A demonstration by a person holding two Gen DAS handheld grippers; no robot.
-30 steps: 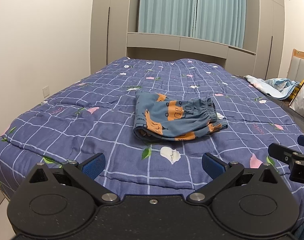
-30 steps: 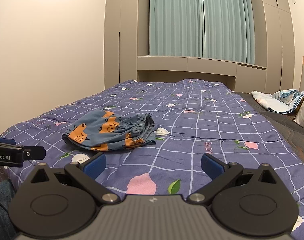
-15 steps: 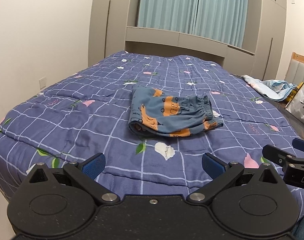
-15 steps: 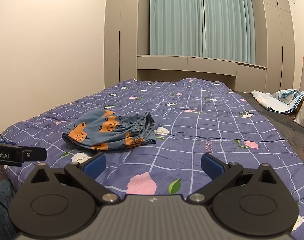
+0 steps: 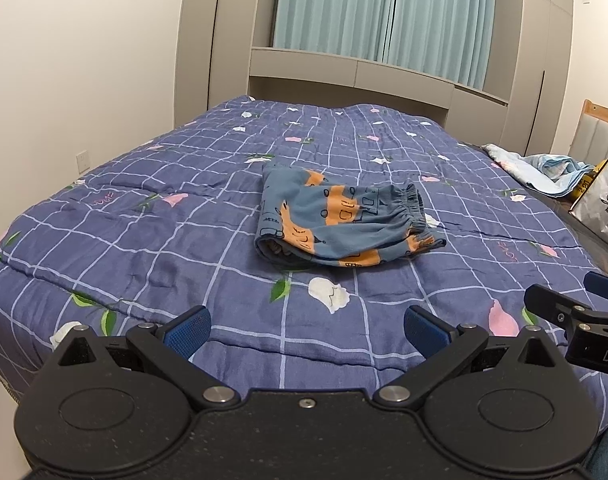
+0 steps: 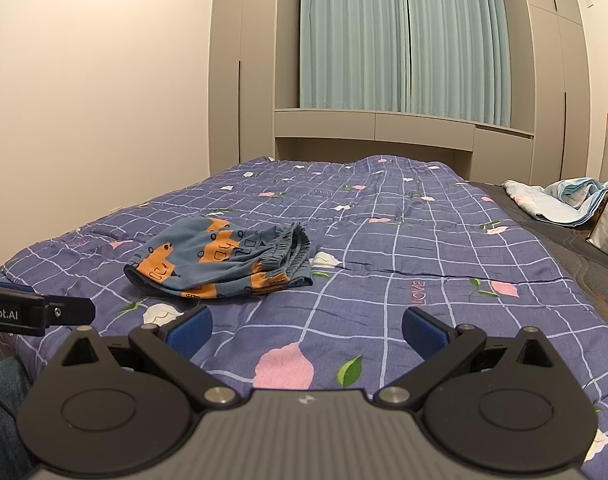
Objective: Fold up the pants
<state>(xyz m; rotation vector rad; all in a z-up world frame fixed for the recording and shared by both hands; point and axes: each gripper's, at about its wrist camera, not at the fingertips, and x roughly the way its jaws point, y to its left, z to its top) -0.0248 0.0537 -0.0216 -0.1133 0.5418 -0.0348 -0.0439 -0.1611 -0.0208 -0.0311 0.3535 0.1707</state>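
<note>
Here are the pants, blue with orange blocks, lying folded into a compact bundle on the purple checked quilt that covers the bed. They sit toward the near half of the bed, closer to its near edge than to the far edge under the curtains, roughly mid-width. The elastic waistband faces the right edge, the folded end faces the left edge.

The left gripper hovers over the near edge of the bed, its jaws spread wide with nothing between them. The pants lie well ahead of it, just about in line with the gap between the blue pads, not touching either finger.

The right gripper is also spread wide and empty, low over the near edge. From its view the pants lie ahead and off to the left of the gap, beyond the left finger, apart from it. A pink flower print shows on the quilt between its fingers.

Each gripper shows at the side of the other's view. Near the far right corner of the bed lies a crumpled light blue cloth, with a silver bag at the right edge beside it.
</note>
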